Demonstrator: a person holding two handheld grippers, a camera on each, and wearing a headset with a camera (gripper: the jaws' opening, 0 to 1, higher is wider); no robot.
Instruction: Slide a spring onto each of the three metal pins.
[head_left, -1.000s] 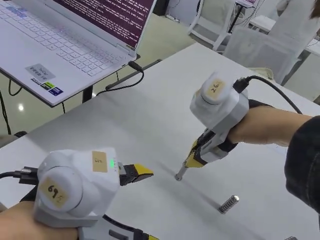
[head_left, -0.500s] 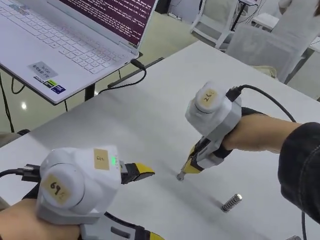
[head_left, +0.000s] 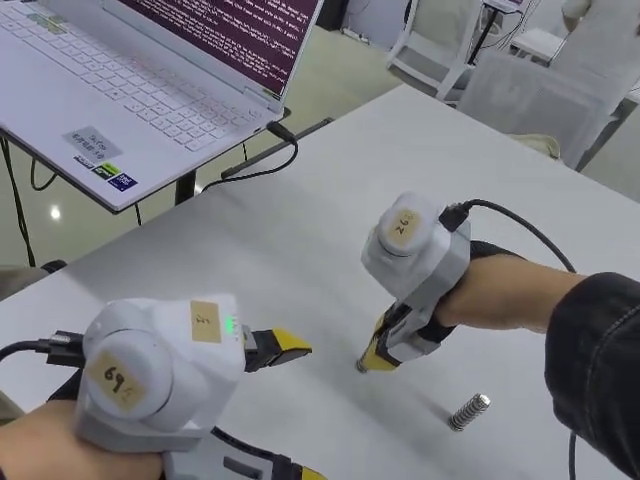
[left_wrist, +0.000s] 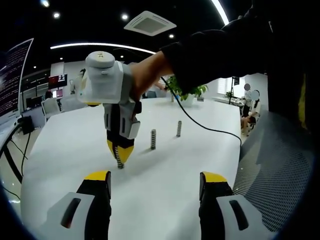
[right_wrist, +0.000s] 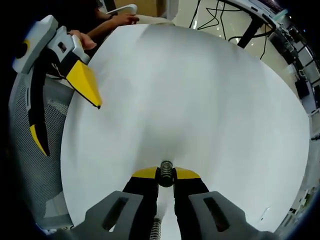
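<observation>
Nearest the person, low at about 7 o'clock in the head view, the left gripper (left_wrist: 156, 177) hangs idle, its yellow-tipped jaws spread wide with nothing between them. Just beyond it, toward 3 o'clock across a short stretch of bare white table (head_left: 300, 240), the right gripper (head_left: 380, 357) points steeply down. Its jaws are pinched narrow on a spring (right_wrist: 166, 170), and the spring's lower end is at the tabletop. Whether a pin already runs inside it cannot be told. Farther on in the left gripper view, a second coil (left_wrist: 153, 139) and a third coil (left_wrist: 178, 128) stand upright near each other, between 1 and 2 o'clock from the held one, apparently seated on their pins. Farthest back, at 11 o'clock in the head view, an open laptop (head_left: 150, 90) sits on a stand beside the table. The spring looks small, light and slick. It is likely stiff enough across its coils to take a gentle pinch, but it should give readily along its length and may bow or pop out sideways if squeezed hard. The best hold is probably across the coils near mid-height, leaving the lower mouth clear so it can find the pin's tip and drop straight down.
</observation>
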